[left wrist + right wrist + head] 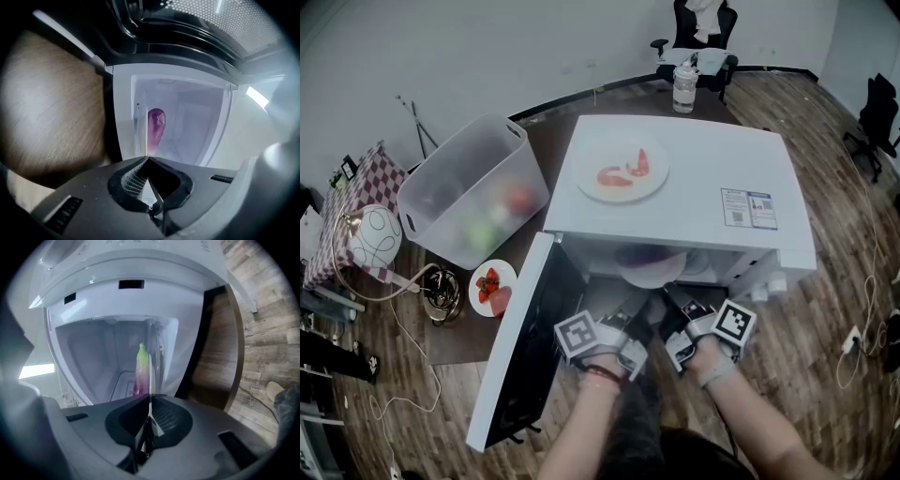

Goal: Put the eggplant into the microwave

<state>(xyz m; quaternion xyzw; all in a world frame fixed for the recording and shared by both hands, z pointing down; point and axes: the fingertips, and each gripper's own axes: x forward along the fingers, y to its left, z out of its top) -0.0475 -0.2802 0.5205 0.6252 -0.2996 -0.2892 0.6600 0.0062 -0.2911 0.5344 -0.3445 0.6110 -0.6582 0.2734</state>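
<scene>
The eggplant (156,124) is sitting inside the open microwave (694,178) (door (525,347) swung out to the left). The left gripper (149,160) and right gripper (150,398) are hovering just outside the opening, each with its jaws pressed together on nothing.

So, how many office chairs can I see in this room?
2. One black chair stands by the far wall, behind the microwave; the other chair stands at the right edge of the head view. More may be outside the frame.
</scene>
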